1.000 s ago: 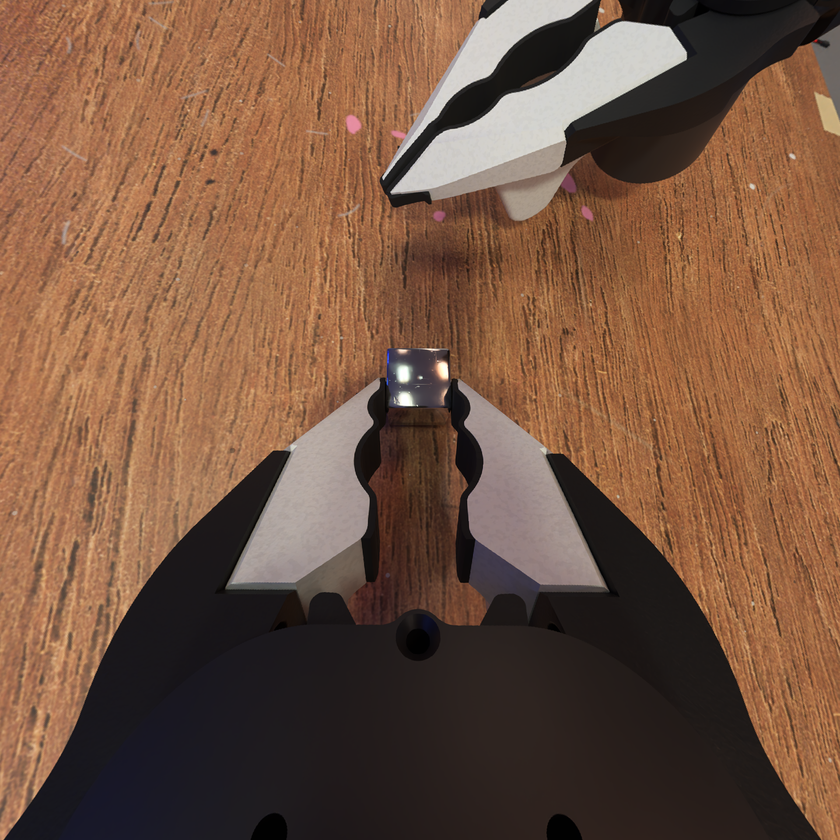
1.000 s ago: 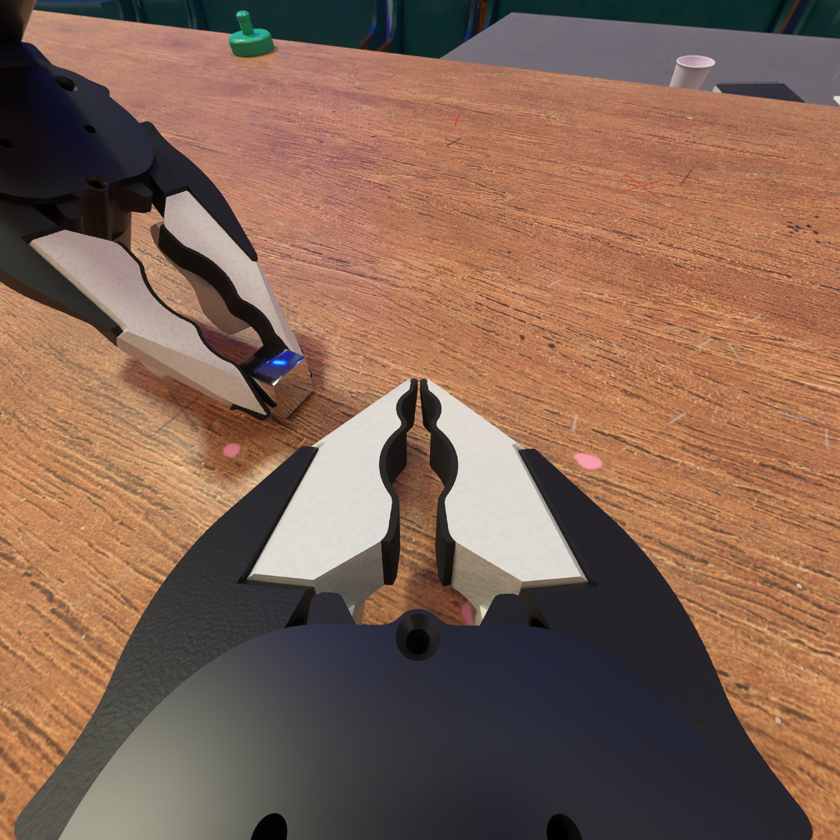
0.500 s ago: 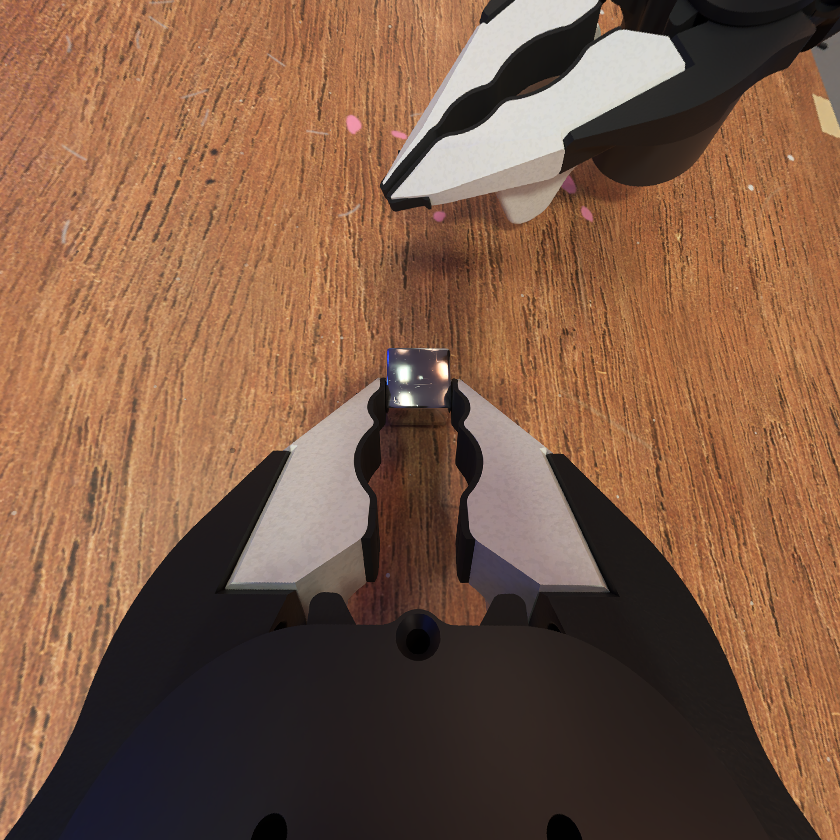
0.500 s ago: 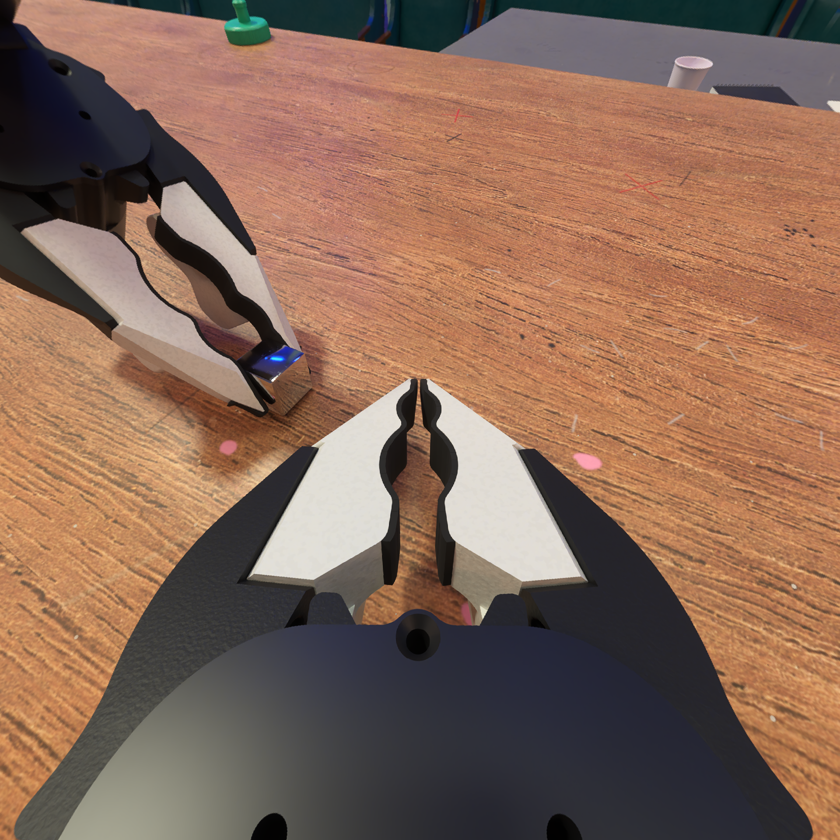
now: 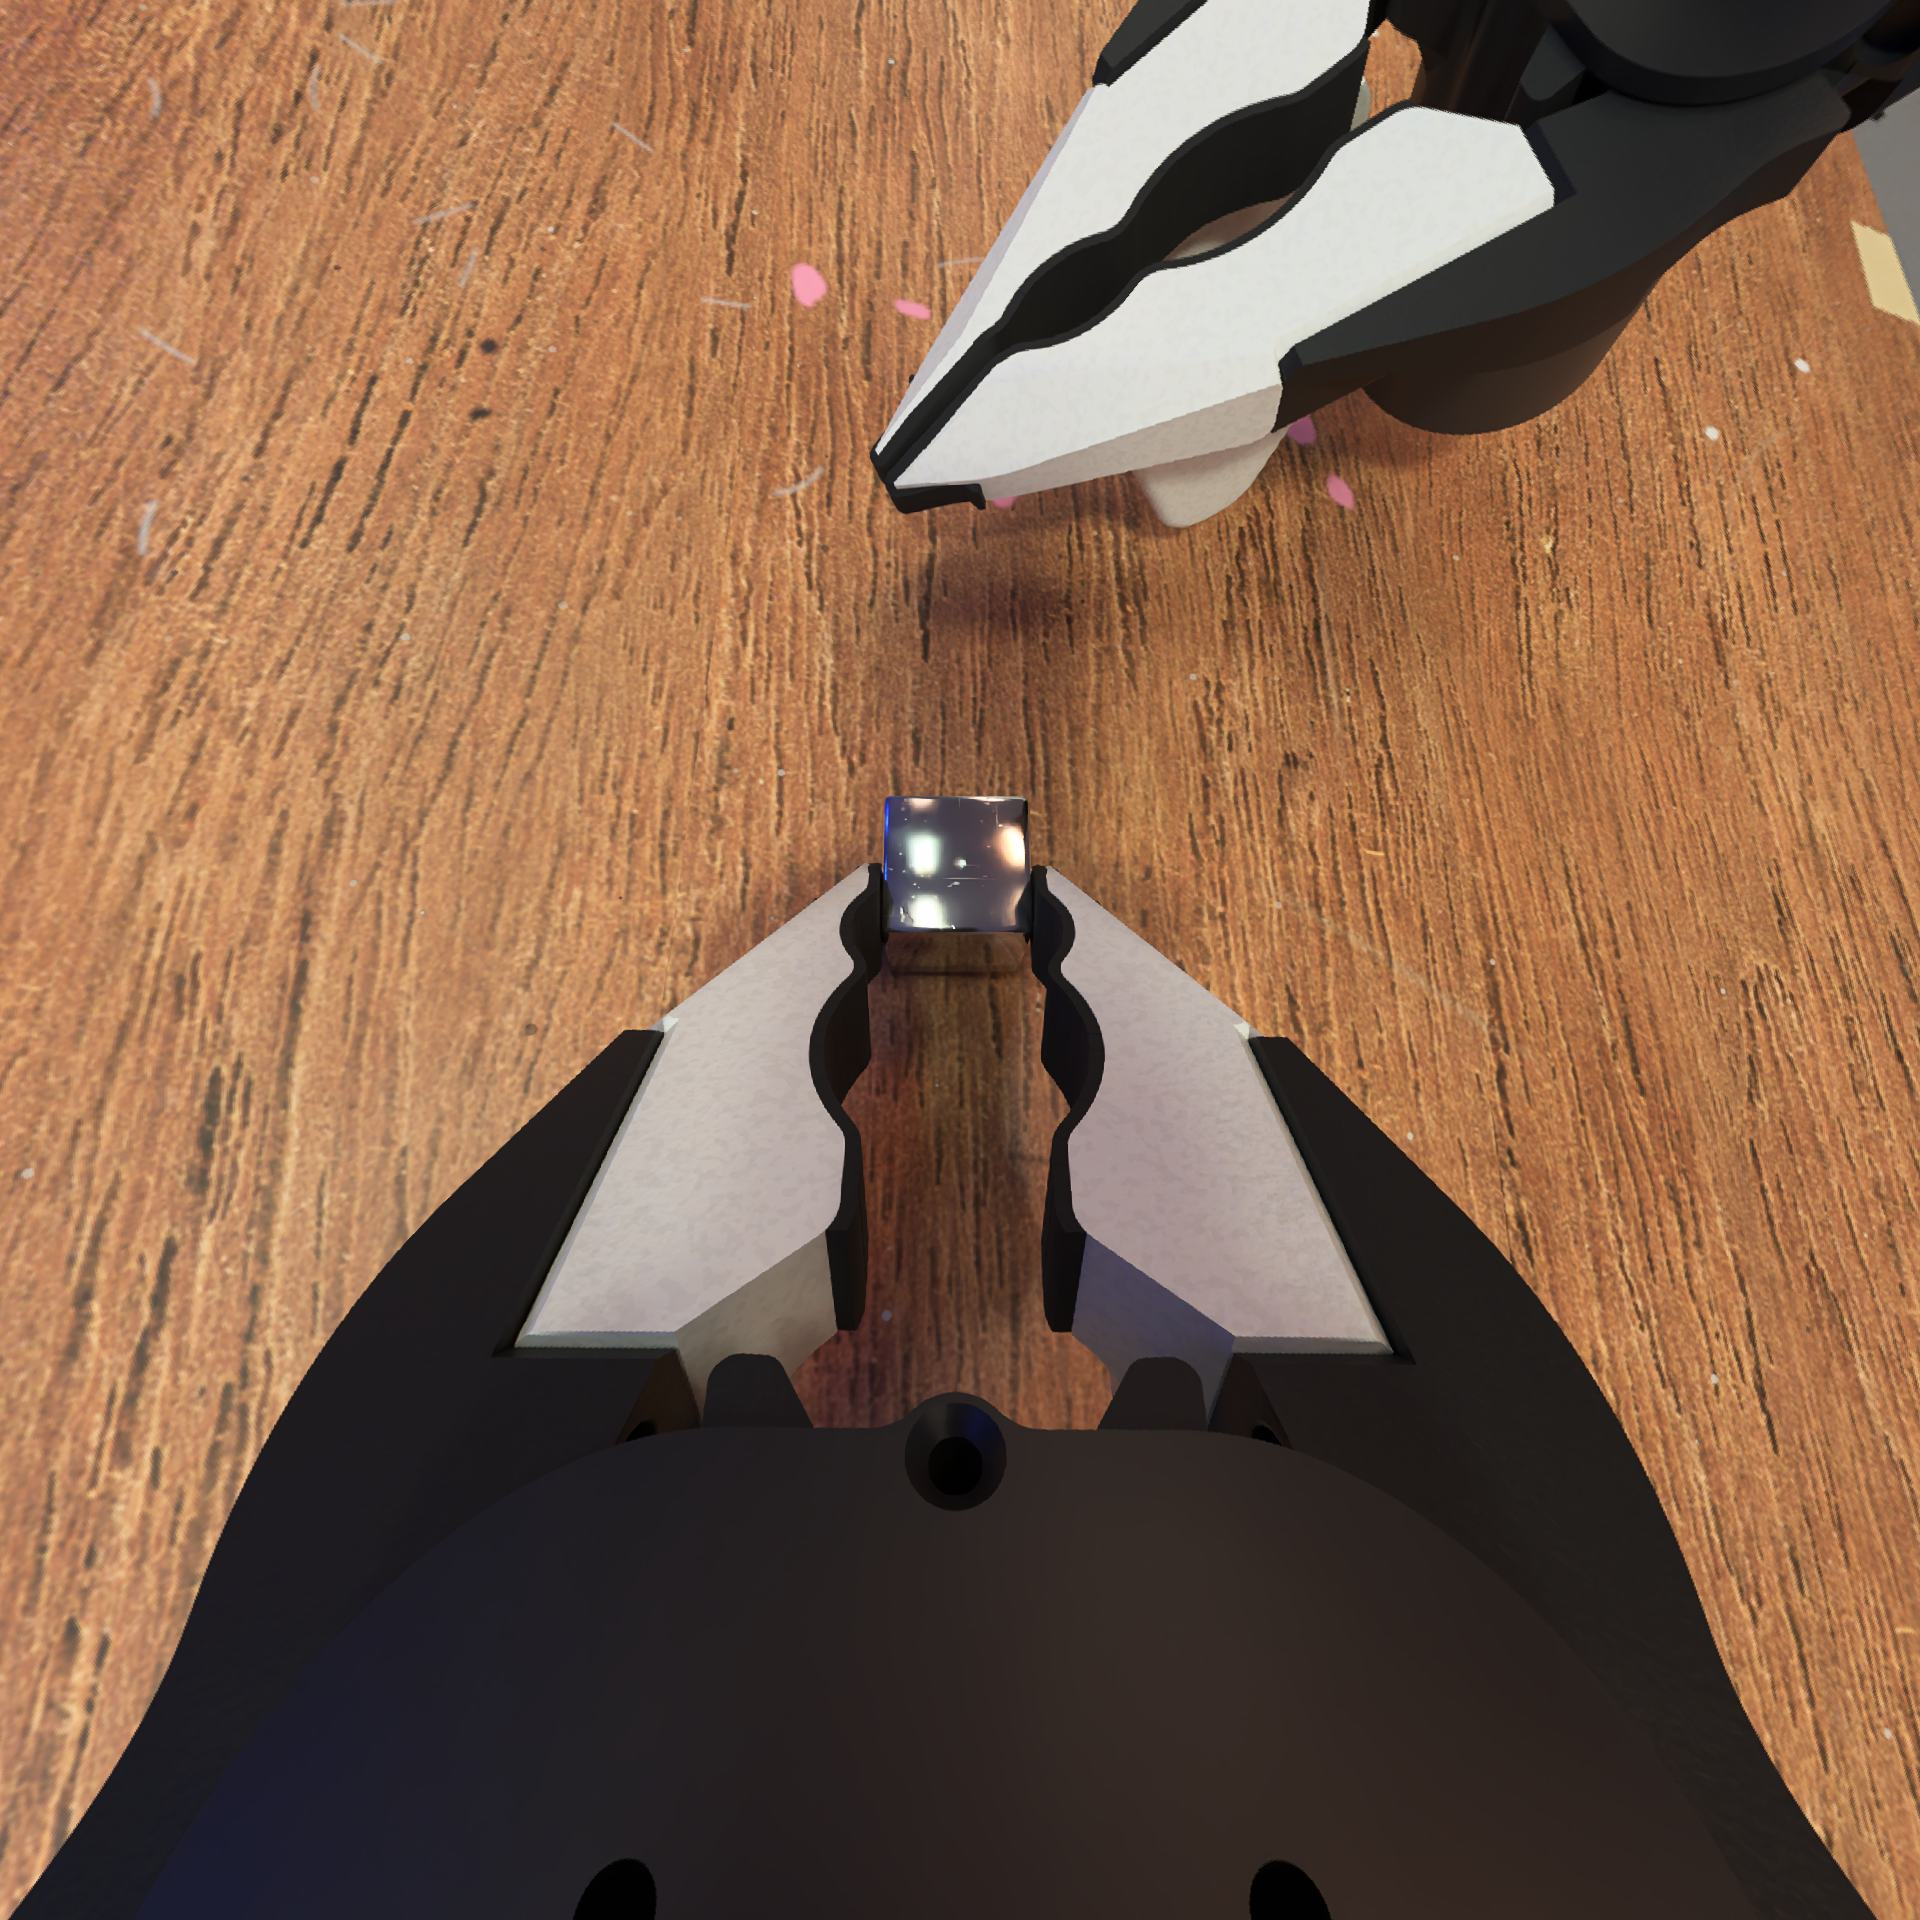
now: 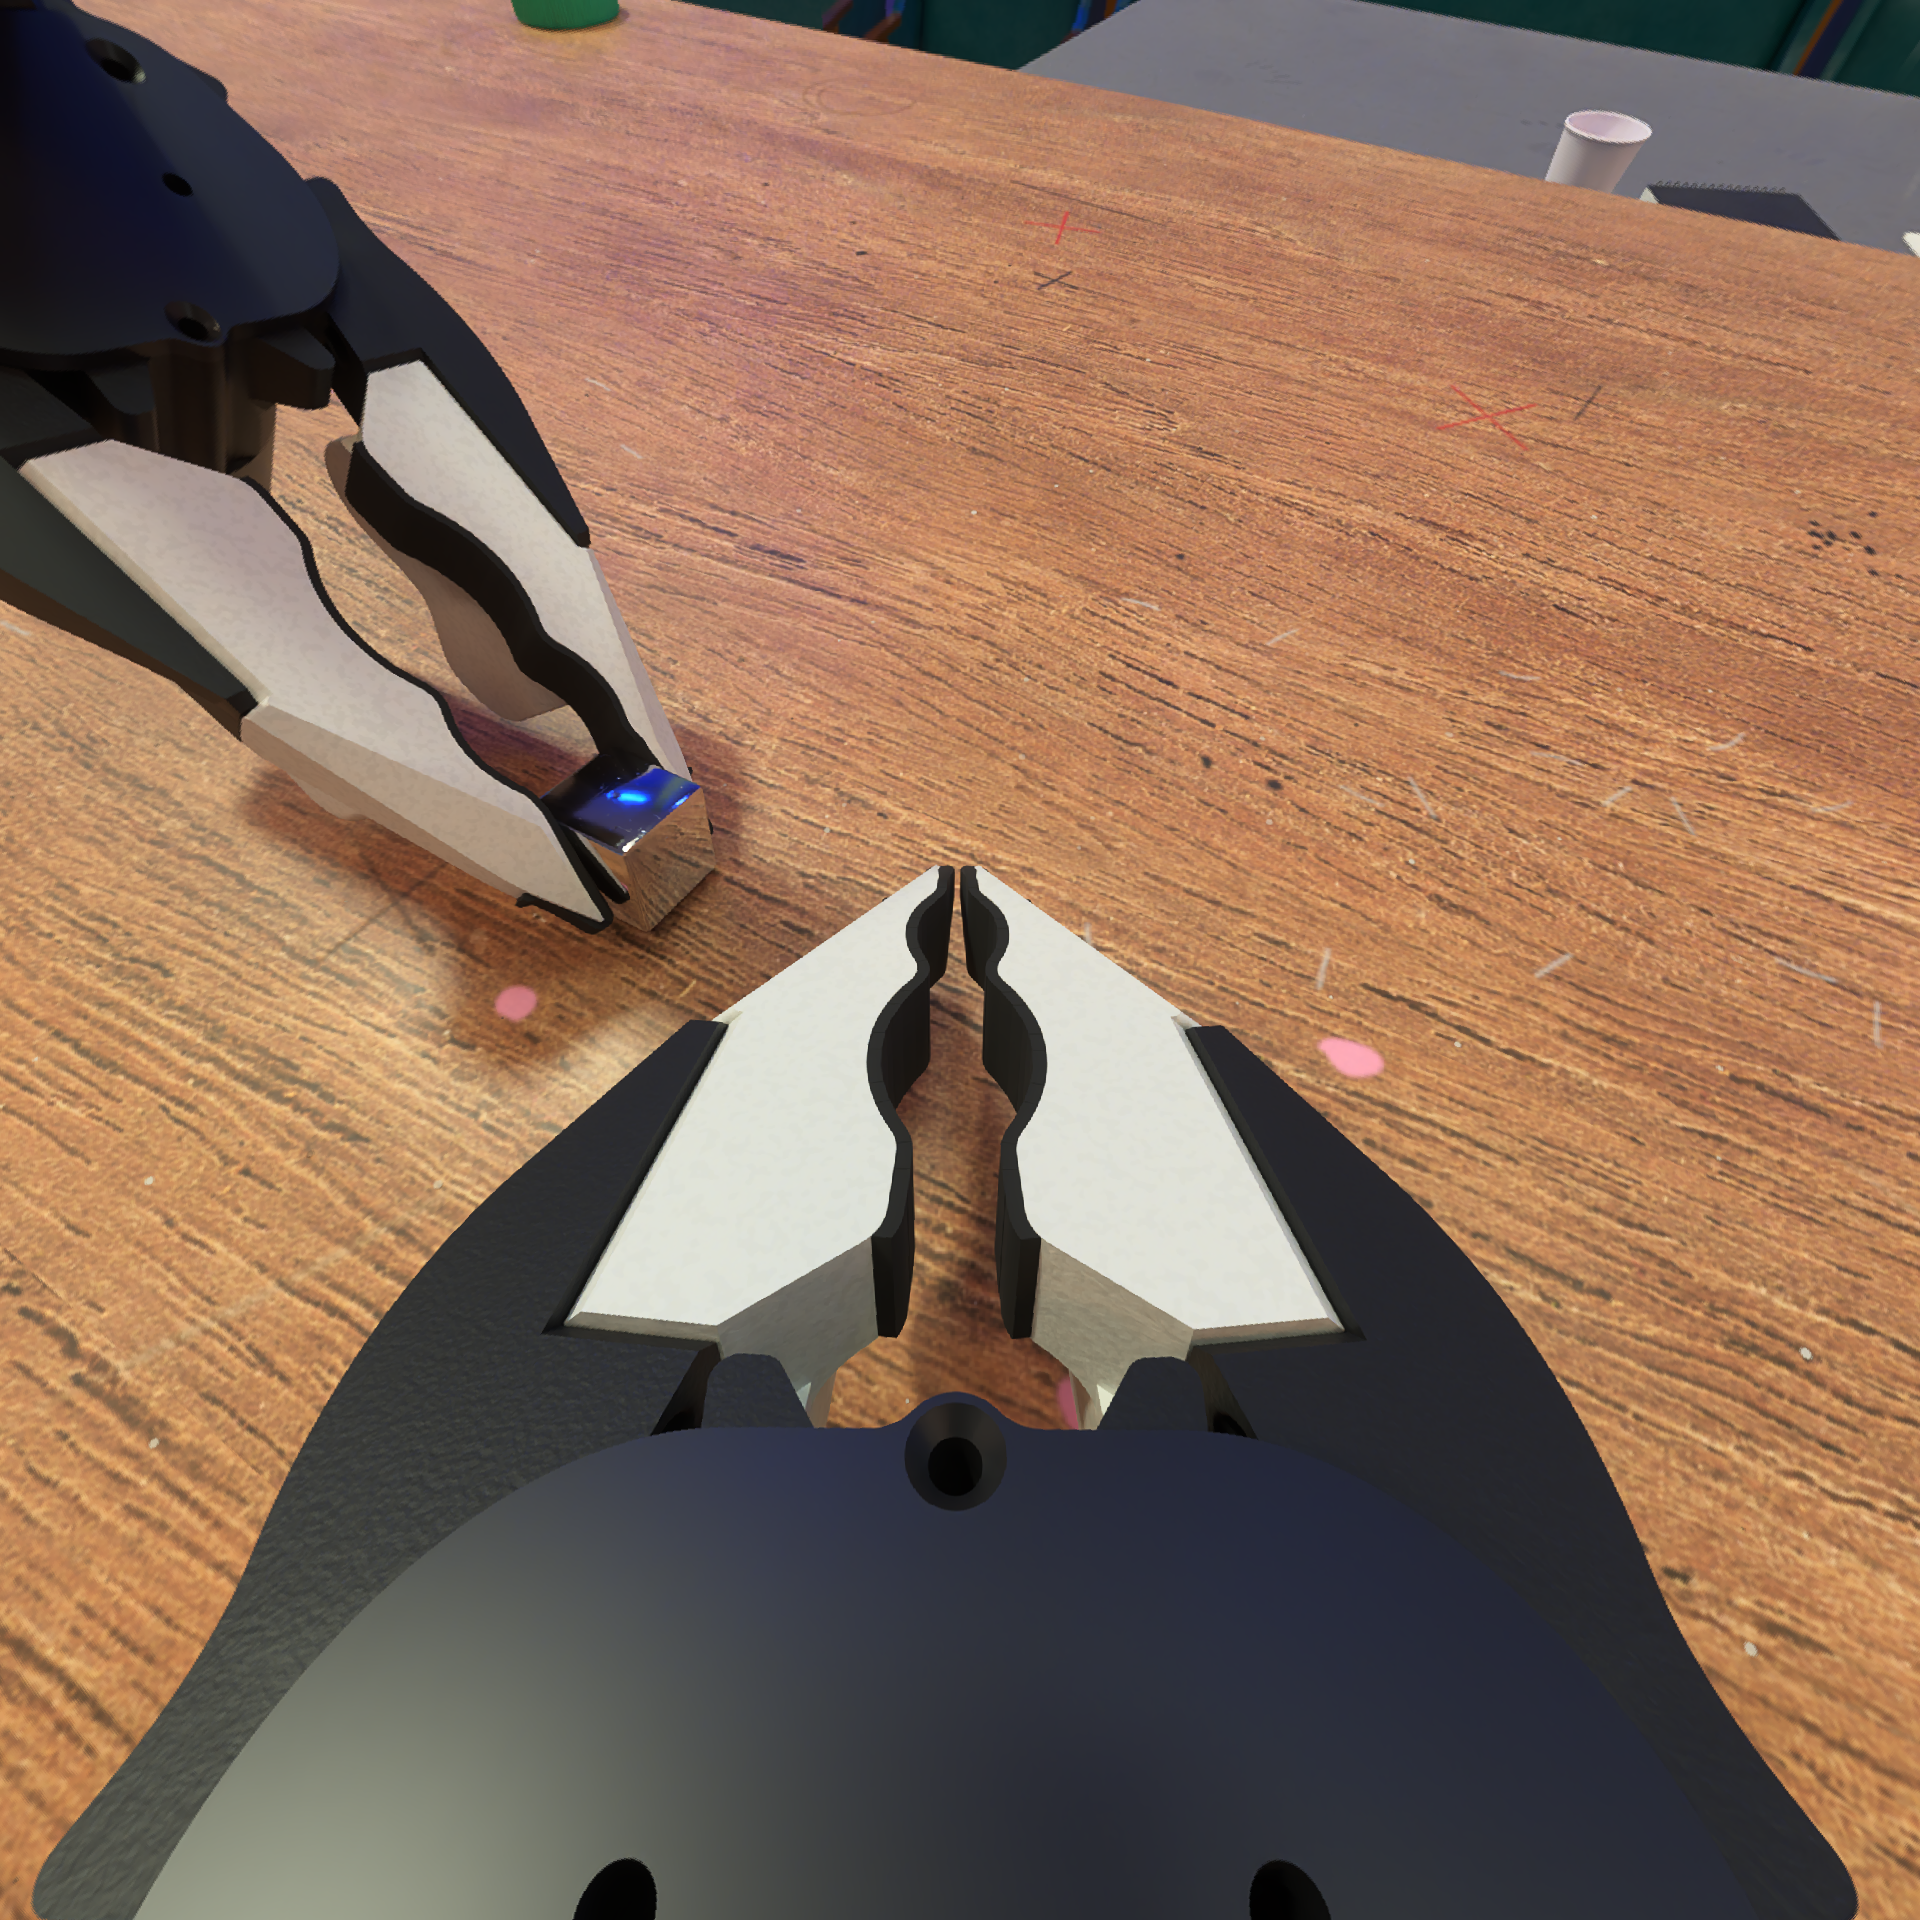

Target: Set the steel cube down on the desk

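Observation:
A small shiny steel cube (image 5: 956, 857) is pinched between the fingertips of my left gripper (image 5: 956, 904), low over the brown wooden desk (image 5: 416, 727). In the right wrist view the cube (image 6: 649, 842) is at the desk surface with its shadow right under it; I cannot tell whether it touches. The left gripper (image 6: 613, 862) comes in there from the upper left. My right gripper (image 6: 956, 878) is shut and empty, a short way to the right of the cube. It also shows at the upper right of the left wrist view (image 5: 925, 488), tips pointing toward the cube.
Pink specks (image 6: 1351, 1058) and red cross marks (image 6: 1486, 416) are on the desk (image 6: 1247, 623). A green object (image 6: 566, 10) stands at the far edge. A grey table (image 6: 1351, 83) behind holds a white cup (image 6: 1600, 145) and a dark flat object (image 6: 1735, 208).
The left gripper and the cube have stayed in place. The right gripper has shifted slightly, still shut; its tips sit a little lower in the left wrist view.

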### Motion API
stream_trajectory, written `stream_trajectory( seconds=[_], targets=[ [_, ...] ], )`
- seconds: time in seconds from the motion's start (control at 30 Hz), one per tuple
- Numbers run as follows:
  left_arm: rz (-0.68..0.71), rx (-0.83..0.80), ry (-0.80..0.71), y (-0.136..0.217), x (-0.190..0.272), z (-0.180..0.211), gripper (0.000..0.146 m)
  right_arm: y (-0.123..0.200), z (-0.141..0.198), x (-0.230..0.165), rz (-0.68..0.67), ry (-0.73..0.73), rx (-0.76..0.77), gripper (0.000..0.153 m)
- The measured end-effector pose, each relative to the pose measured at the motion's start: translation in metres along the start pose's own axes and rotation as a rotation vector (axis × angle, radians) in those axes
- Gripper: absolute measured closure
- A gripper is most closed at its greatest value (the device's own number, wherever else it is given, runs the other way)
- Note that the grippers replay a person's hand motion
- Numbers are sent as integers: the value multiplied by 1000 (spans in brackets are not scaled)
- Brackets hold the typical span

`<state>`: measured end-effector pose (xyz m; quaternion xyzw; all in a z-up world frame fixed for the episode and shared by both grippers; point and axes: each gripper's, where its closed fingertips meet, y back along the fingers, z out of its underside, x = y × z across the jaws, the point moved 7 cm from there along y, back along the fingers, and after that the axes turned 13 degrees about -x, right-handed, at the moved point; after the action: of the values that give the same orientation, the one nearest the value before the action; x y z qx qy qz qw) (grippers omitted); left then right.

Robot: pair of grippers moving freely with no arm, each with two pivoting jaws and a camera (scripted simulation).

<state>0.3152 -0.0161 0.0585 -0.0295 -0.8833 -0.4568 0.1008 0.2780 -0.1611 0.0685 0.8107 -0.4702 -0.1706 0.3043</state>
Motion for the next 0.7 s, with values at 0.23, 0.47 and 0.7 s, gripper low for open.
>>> stream_trajectory(
  seconds=[0.23,0.47,0.7],
  targets=[
    [1,0,1,0,0,0,118,0,0,-1,6,6,-1,152],
    [2,0,2,0,0,0,118,-1,0,-2,4,20,-15,152],
    [3,0,2,0,0,0,118,-1,0,-2,8,21,-14,152]
  ],
)
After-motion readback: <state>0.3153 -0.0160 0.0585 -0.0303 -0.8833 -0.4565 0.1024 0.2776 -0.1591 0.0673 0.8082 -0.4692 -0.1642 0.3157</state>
